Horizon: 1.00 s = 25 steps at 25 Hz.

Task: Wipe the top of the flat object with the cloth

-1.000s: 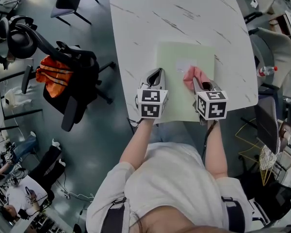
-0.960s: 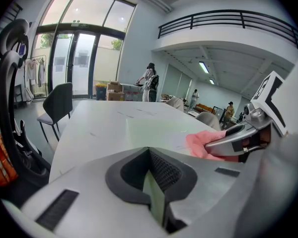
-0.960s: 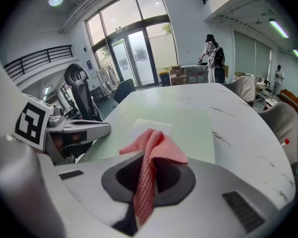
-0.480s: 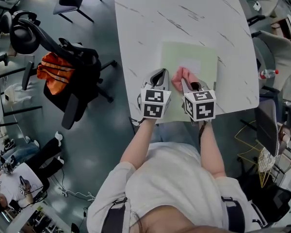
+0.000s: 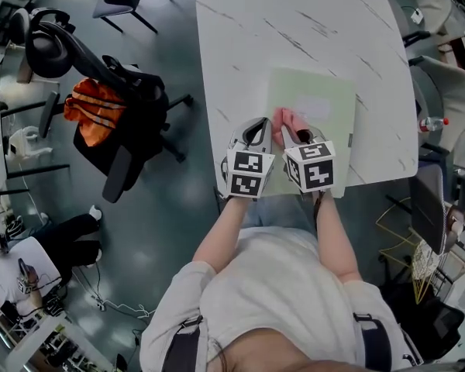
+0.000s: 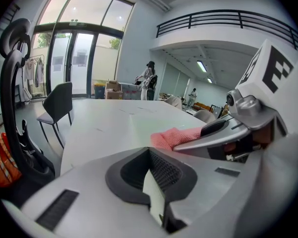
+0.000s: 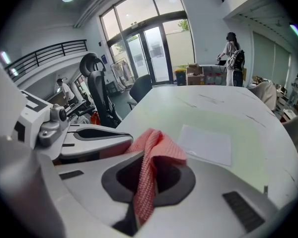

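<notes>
Right gripper (image 5: 293, 136), clamping the pink cloth (image 5: 282, 120), is sweeping leftward across the green mat (image 5: 329, 134), so wiping is progressing; left gripper (image 5: 255, 129) is pinching its edge.

Your left gripper (image 5: 255, 125), clamped on the green mat (image 5: 329, 134) edge, blocks you just left of the right gripper (image 5: 293, 135) and its cloth (image 5: 285, 118). Mat at frame right and table (image 5: 294, 22) toward frame top are open.

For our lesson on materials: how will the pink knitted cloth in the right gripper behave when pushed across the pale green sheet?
Probably floppy: the pink knitted cloth folds and droops over the right gripper. Likely light, since a small pinch holds it. Its coarse knit may bunch on the pale green flat sheet.
</notes>
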### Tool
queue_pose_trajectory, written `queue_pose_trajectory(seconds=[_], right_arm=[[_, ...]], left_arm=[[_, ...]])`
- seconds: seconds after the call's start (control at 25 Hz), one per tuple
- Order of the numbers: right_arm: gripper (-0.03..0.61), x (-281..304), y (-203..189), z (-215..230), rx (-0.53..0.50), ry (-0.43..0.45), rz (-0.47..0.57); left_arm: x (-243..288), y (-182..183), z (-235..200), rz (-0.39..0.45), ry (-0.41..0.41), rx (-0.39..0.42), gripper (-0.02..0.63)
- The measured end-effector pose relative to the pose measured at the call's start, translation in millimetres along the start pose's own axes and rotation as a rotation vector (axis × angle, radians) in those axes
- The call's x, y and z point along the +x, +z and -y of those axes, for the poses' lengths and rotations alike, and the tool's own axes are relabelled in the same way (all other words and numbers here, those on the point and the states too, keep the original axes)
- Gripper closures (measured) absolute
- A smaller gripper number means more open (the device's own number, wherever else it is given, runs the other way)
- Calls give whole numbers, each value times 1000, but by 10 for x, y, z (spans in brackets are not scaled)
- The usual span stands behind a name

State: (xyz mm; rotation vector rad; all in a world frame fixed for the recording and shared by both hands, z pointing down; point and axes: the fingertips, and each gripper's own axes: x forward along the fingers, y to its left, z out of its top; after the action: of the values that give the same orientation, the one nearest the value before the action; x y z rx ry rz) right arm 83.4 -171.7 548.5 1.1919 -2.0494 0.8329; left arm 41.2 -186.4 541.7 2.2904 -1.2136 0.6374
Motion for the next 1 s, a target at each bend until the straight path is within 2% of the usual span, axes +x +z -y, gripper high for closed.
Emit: queue_pose_trajectory(seconds=[0.28, 0.6, 1.0], right_arm=[[549, 87, 60, -123, -11, 21, -3], [549, 104, 78, -144, -2, 29, -4], [549, 70, 28, -178, -5, 29, -3]], left_arm=[[-189, -52, 2, 9, -20, -23, 601], [-328, -304, 164, -27, -58, -41, 602], [-330, -333, 190, -25, -46, 3, 603]])
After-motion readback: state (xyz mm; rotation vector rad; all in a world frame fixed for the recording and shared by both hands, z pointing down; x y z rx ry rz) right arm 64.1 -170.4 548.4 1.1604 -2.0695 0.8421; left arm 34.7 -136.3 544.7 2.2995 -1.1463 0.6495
